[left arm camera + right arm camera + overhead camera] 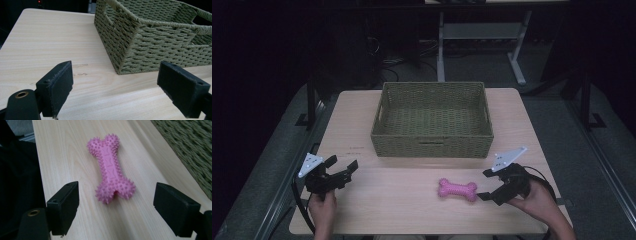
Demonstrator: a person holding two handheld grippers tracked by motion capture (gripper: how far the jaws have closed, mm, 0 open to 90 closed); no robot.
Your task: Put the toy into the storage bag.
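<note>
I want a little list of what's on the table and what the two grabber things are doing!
toy: pink spiky bone lying flat on the table, in front of the basket, not touching it
basket: green woven basket, looks empty
right gripper: right gripper open, jaws pointing at the bone's near end, not touching it
left gripper: left gripper open, holding nothing, aimed at the basket's corner
hands: one hand on each gripper

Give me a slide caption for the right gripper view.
Open tongs line up on a pink spiky bone toy lying on the wooden table.
</note>
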